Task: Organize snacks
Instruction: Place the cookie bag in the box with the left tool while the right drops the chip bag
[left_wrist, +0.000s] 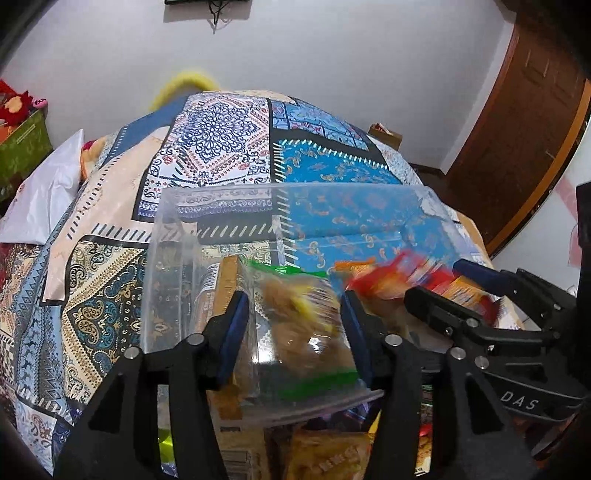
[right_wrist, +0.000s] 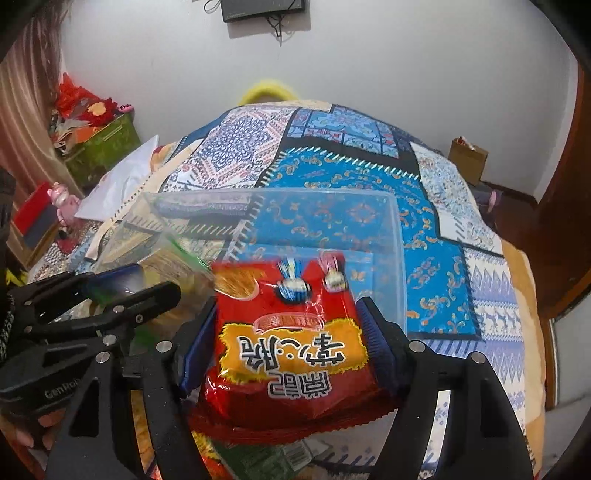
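Starting on my left: the left tongs (left_wrist: 291, 314) sit around a clear-windowed snack bag with green edges (left_wrist: 306, 325), its biscuit-brown contents blurred. The blue pads stand either side of the bag, and I cannot tell whether they press on it or have just let go. The bag's long axis runs away from me, straight along the fingers, its far end over the clear plastic bin (left_wrist: 229, 192) lying on the patterned bedspread (left_wrist: 221, 147) ahead.

Moving right: the right tongs (right_wrist: 288, 336) hold a red and yellow snack packet (right_wrist: 291, 350) at medium width, both ribbed pads (right_wrist: 373, 332) pressed against its sides. The packet's long axis also points forward, its top edge already over the near wall of the bin, which lies dead ahead and slightly below both tongs.

I judge the right hand's packet sits nearer the bin's open middle, so a short push forward and down should drop it in. More packets lie beneath both tongs.
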